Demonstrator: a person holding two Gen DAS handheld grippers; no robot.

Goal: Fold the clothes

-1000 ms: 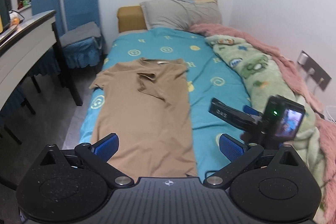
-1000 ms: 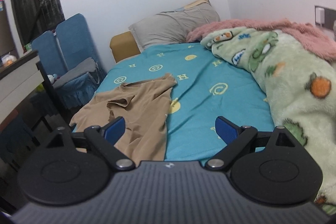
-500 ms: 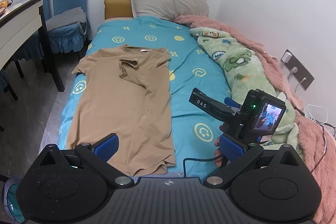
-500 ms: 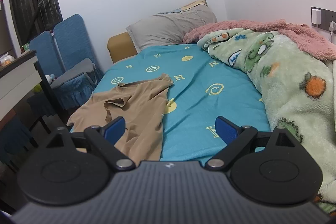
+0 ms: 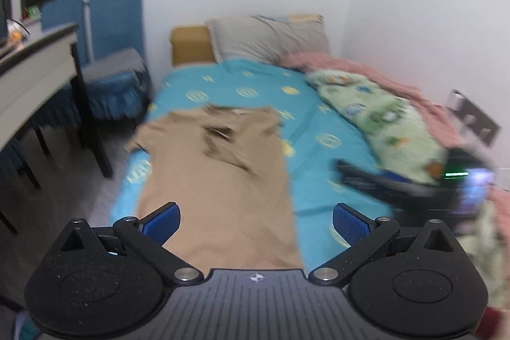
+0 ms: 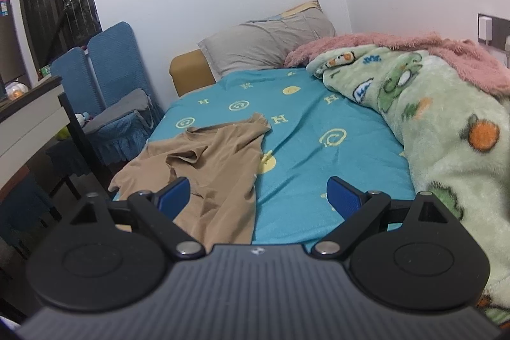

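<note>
A tan T-shirt (image 5: pixel 220 180) lies flat on the left half of the teal bed sheet (image 5: pixel 318 129), collar toward the pillow, one sleeve folded over the chest. It also shows in the right wrist view (image 6: pixel 216 168). My left gripper (image 5: pixel 256 220) is open and empty, held above the shirt's hem. My right gripper (image 6: pixel 258 196) is open and empty, low over the sheet beside the shirt's right edge; its body shows blurred in the left wrist view (image 5: pixel 414 184).
A green cartoon blanket (image 6: pixel 446 129) and a pink fleece (image 6: pixel 398 43) are heaped along the bed's right side by the wall. A grey pillow (image 6: pixel 267 47) lies at the head. Blue chairs (image 5: pixel 108 53) and a desk (image 5: pixel 35 62) stand left of the bed.
The left gripper has swung down and forward toward the shirt's hem, and its view is blurred by motion. The right gripper has barely moved. Both have stayed open.
</note>
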